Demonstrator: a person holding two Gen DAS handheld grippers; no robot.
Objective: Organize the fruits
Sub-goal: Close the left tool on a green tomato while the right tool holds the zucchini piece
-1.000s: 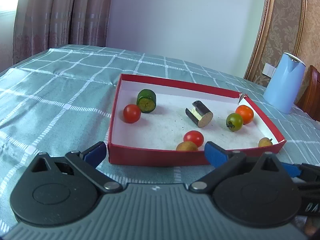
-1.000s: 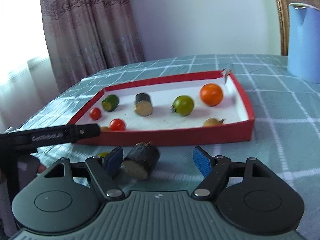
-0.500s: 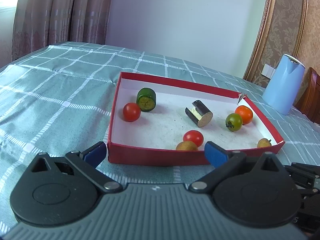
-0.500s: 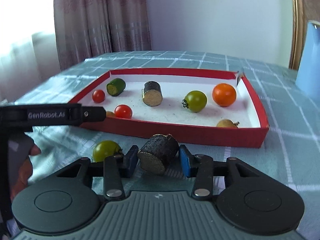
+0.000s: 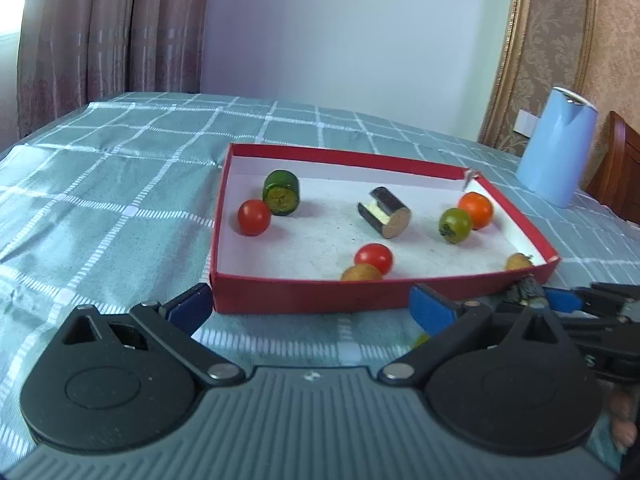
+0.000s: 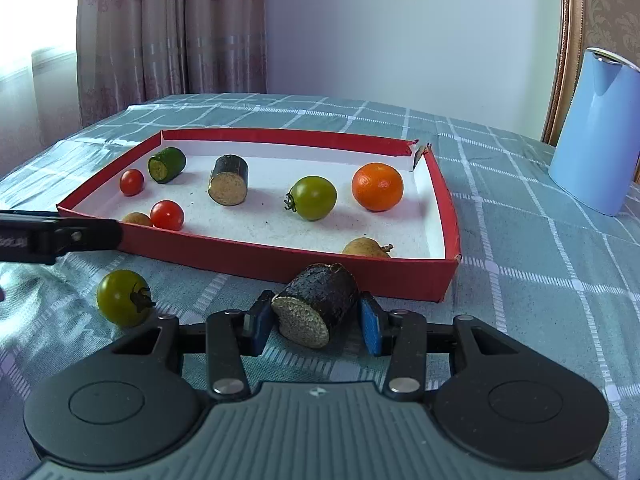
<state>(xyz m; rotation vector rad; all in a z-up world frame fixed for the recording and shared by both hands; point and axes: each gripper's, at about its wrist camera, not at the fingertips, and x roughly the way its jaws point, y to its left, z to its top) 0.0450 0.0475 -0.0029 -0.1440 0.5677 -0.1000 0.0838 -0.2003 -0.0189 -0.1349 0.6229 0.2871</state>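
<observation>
My right gripper (image 6: 316, 322) is shut on a dark cut vegetable chunk (image 6: 316, 304) and holds it just in front of the red tray's near wall (image 6: 280, 260). A green tomato (image 6: 122, 298) lies on the cloth to its left. The tray holds an orange (image 6: 377, 186), a green tomato (image 6: 313, 197), two red tomatoes (image 6: 167, 215), a green chunk (image 6: 166, 164), a dark chunk (image 6: 228, 186) and small brown fruits (image 6: 366, 248). My left gripper (image 5: 308, 308) is open and empty before the tray (image 5: 304, 300). The right gripper (image 5: 560, 300) shows in the left wrist view.
A light blue jug (image 6: 600, 132) stands on the checked green tablecloth (image 6: 540, 280) right of the tray; it also shows in the left wrist view (image 5: 560, 148). Curtains hang at the far left. A wooden chair (image 5: 622, 176) is at the right edge.
My right gripper closed on the dark chunk and has lifted it slightly toward the tray. The green tomato on the cloth came into view. The left gripper stayed open and nearly still.
</observation>
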